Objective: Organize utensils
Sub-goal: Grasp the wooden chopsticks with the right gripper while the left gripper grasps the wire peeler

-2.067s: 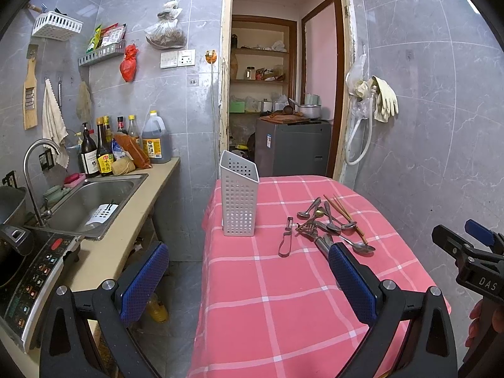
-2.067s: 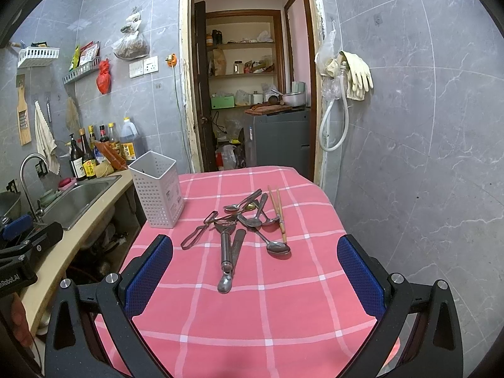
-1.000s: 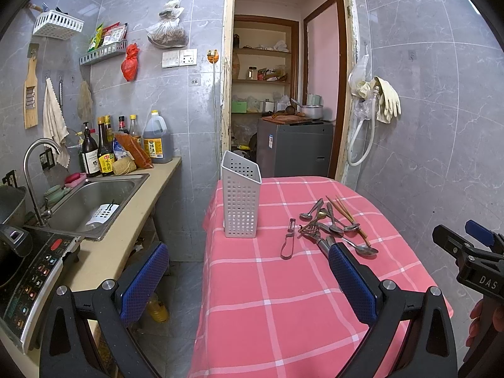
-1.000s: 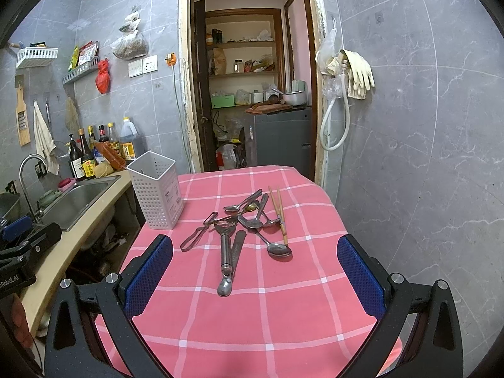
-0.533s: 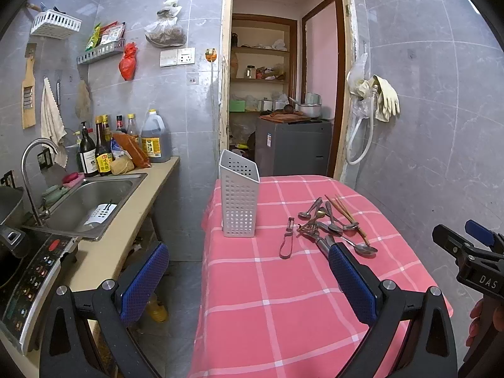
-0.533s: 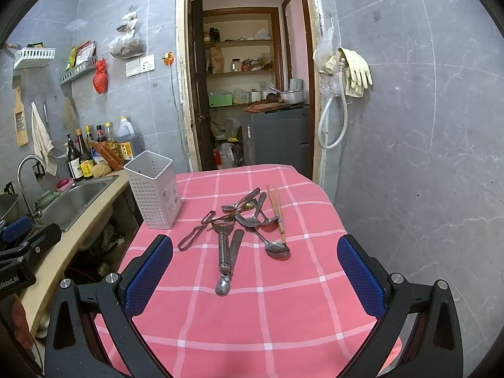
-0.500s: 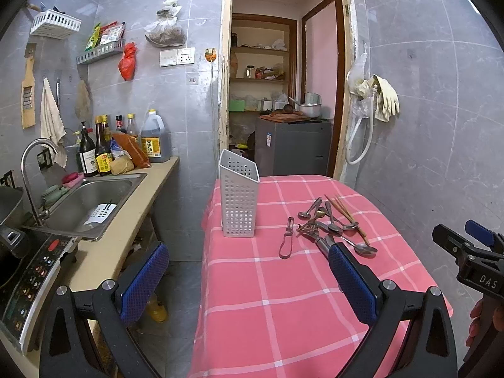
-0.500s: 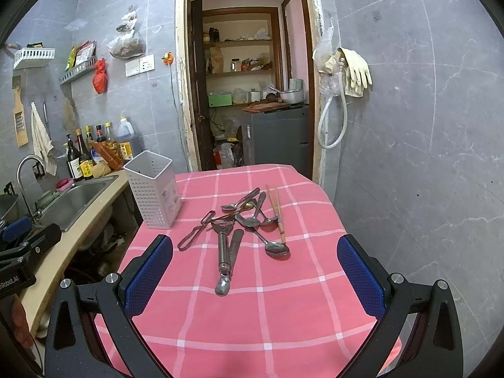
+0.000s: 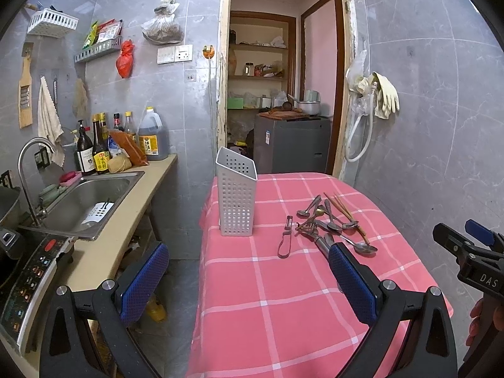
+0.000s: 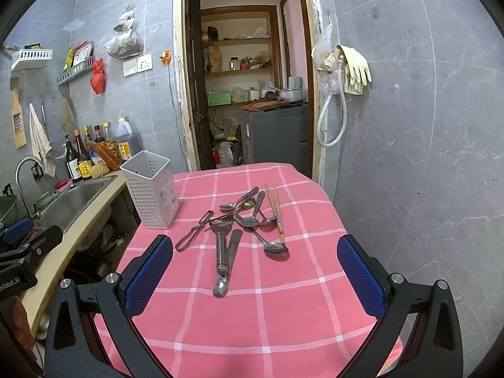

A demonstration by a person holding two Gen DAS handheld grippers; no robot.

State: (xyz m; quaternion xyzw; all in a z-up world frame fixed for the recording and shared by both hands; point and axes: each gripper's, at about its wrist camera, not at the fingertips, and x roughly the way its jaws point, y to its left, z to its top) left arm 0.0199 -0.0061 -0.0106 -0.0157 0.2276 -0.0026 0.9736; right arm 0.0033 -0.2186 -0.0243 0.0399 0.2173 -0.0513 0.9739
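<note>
Beside both wide-apart tools, left tool (image 9: 247, 278) and right tool (image 10: 255, 267), "DAS" lettering shows.

Bench covered by a matt woven cloth (image 10: 261, 308), pink with white checks. Utensil holder (image 10: 151, 189) moulded in white perforated plastic, dull in finish. Spoons (image 10: 252, 217) and peeler (image 10: 192, 233) formed of polished metal, on which highlights are seen. Chopsticks (image 10: 275, 211) made of brown wood. Gripper pads (image 10: 148, 277) faced with blue textured rubber on matt black plastic frames. Sink (image 9: 82, 198) pressed from brushed steel. Walls (image 10: 425, 126) clad in glossy grey tile.
</note>
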